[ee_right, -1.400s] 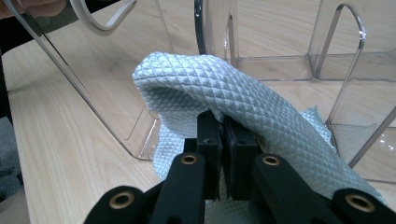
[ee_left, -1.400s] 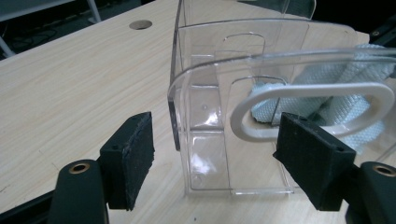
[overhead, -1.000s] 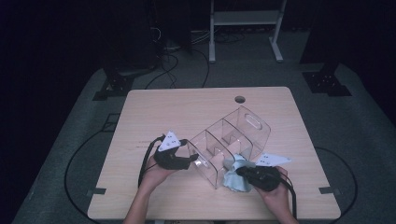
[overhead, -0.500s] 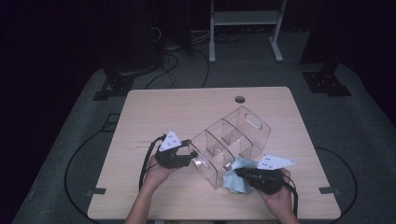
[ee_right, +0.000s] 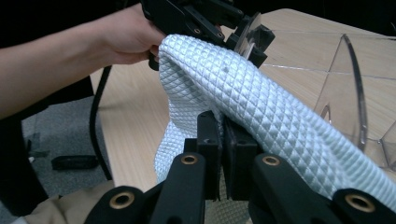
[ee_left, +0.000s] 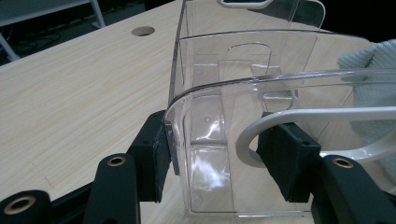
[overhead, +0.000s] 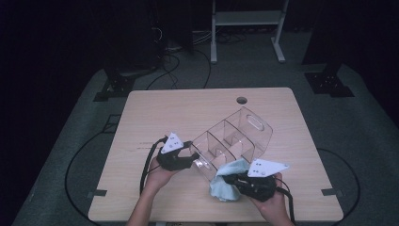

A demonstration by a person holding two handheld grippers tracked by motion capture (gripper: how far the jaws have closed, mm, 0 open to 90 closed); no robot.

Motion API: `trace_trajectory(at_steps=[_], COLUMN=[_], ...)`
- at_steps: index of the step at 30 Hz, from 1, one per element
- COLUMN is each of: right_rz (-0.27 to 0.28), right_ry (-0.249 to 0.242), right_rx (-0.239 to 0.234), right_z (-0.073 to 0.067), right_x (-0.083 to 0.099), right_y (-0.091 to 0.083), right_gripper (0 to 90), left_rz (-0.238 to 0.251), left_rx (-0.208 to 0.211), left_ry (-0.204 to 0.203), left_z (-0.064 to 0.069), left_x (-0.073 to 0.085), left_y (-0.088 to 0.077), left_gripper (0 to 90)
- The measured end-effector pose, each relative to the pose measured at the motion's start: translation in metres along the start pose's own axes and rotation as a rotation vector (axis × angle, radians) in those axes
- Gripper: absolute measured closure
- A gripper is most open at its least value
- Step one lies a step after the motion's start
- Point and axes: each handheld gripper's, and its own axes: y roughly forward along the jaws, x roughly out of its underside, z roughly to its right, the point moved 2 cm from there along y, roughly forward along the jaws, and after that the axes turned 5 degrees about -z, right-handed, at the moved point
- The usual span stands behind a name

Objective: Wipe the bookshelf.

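Grippers: two; one organizer (overhead: 235, 141), one cloth (overhead: 226, 183) (quilted).

The cloth (ee_right: 261, 107) is pale blue, almost white, with a pattern of small quilted diamonds all over it. The box (overhead: 233, 141) is clear like glass, so the desk (overhead: 155, 117) shows through. The desk is light wood with thin stripes of grain. The fingers (ee_right: 210, 140) are black with little brass rings. The plate (overhead: 266, 167) on the right gripper (overhead: 226, 179) is pale grey. The floor (overhead: 70, 141) is dark grey.
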Motion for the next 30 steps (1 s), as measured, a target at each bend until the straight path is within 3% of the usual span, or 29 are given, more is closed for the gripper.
trace_trajectory(at_steps=[8, 17, 25, 27, 30], right_rz=[-0.071, -0.013, -0.129, -0.127, -0.083], right_ry=[0.025, 0.019, 0.033, 0.032, 0.022], right_rx=[0.007, 0.017, 0.013, 0.013, 0.023], right_z=[0.004, 0.003, 0.004, 0.004, 0.003], right_x=[0.021, 0.009, 0.039, 0.039, 0.03], right_y=[0.023, 0.014, 0.04, 0.04, 0.032], right_gripper=[85.8, 85.9, 85.9, 85.9, 85.9], left_rz=[0.014, 0.013, 0.017, 0.02, 0.018], left_rx=[0.001, -0.003, -0.004, -0.003, -0.002], left_ry=[-0.007, -0.008, -0.008, -0.011, -0.013], left_z=[0.001, 0.0, 0.001, 0.0, 0.0], left_x=[0.002, 0.003, 0.003, 0.003, 0.003], left_y=[0.0, 0.0, 0.0, 0.0, 0.0], left_gripper=[45.3, 45.4, 45.6, 45.6, 45.7])
